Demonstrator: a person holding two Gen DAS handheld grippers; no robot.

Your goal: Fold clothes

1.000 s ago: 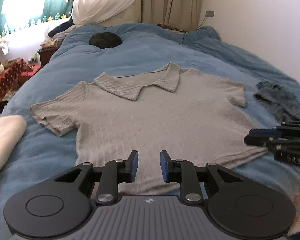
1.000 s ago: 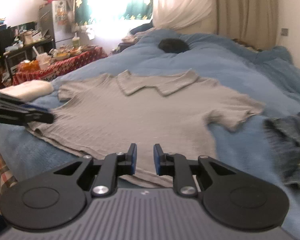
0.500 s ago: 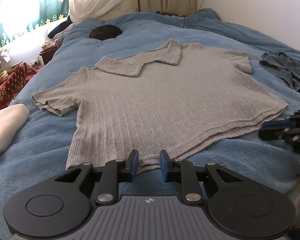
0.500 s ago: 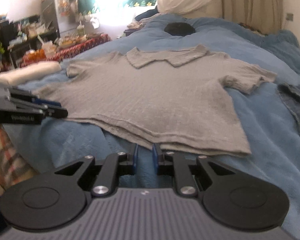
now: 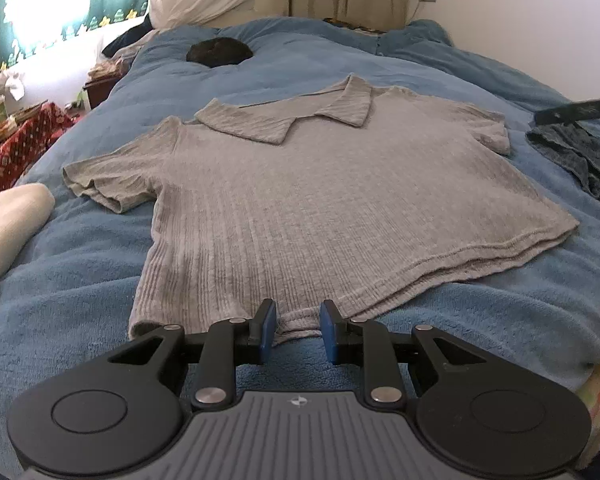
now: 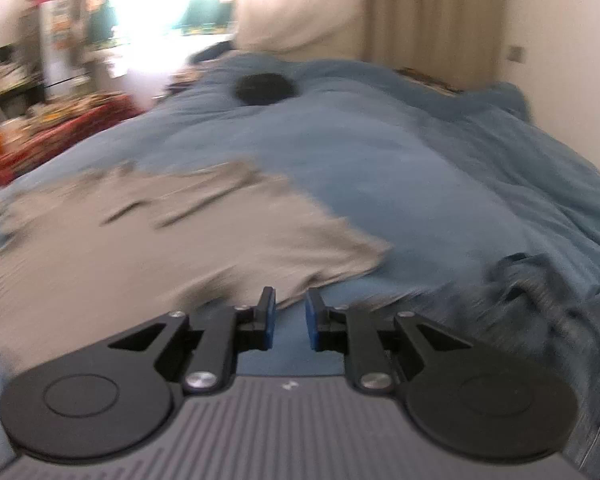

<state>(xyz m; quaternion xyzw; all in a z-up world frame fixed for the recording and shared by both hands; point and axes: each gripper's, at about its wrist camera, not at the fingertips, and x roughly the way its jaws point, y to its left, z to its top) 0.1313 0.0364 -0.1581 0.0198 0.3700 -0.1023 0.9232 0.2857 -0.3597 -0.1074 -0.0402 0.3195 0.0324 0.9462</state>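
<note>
A grey ribbed polo shirt (image 5: 320,200) lies flat on the blue bed cover (image 5: 80,280), face up, collar towards the far end. My left gripper (image 5: 298,314) sits low at the near hem, left of its middle. Its blue pads stand a little apart and the hem edge shows in the gap, unpinched. The right wrist view is blurred by motion. There my right gripper (image 6: 287,300) hovers just short of the shirt's (image 6: 180,248) right sleeve edge, jaws narrowly apart with nothing between them. It also shows as a dark bar, my right gripper (image 5: 576,110), at the right of the left wrist view.
A crumpled denim garment (image 5: 580,156) lies right of the shirt, the same denim garment (image 6: 540,292) close to my right gripper. A cream folded cloth (image 5: 8,220) rests at the left. A black item (image 5: 219,51) sits near the bed head. A red-clothed table (image 5: 16,144) stands beside the bed.
The left gripper drew back from over the shirt to its near hem. The right gripper swept from the hem's right corner up towards the right sleeve. Neither opening changed.
</note>
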